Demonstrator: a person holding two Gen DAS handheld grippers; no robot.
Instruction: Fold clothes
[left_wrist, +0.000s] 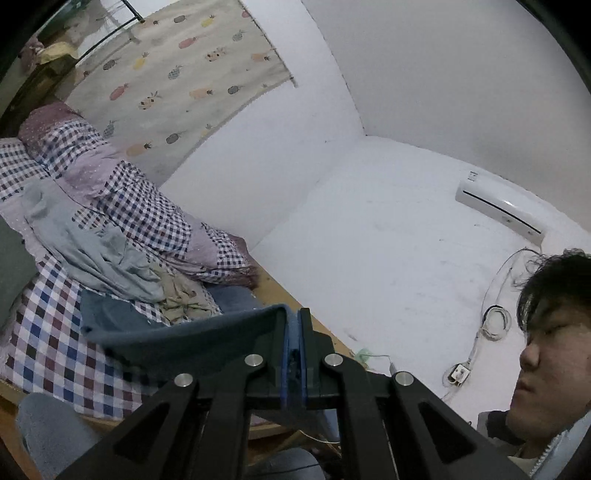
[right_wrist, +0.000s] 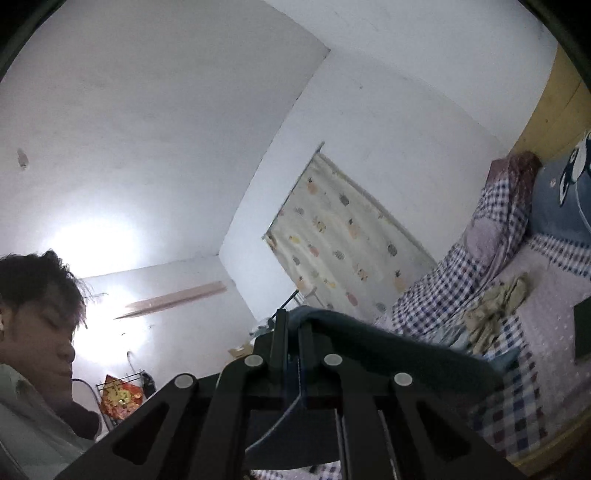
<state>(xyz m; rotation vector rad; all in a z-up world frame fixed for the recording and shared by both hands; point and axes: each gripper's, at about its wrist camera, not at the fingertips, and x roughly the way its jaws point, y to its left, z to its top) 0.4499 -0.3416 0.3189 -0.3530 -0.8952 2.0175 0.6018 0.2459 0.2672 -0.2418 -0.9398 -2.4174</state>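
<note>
The left gripper (left_wrist: 293, 314) is clamped on one edge of a dark blue garment (left_wrist: 192, 339), lifted above the checked bed (left_wrist: 55, 332); the right gripper (right_wrist: 291, 325) pinches the opposite edge. Judging by this, it's stretched for folding; next, lay it flat.

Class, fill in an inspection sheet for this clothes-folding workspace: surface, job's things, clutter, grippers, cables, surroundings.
Surface: bed with checked patchwork sheet.
Job's things: dark teal-blue cloth garment lifted between both grippers; pale grey-blue garment and crumpled beige garment lie on the bed.
Clutter: rolled checked quilt along the wall.
Grippers: left gripper and right gripper, jaws shut on the teal garment.
Cables: white cord hanging down the wall.
Surroundings: pineapple-print curtain, white air conditioner.
</note>
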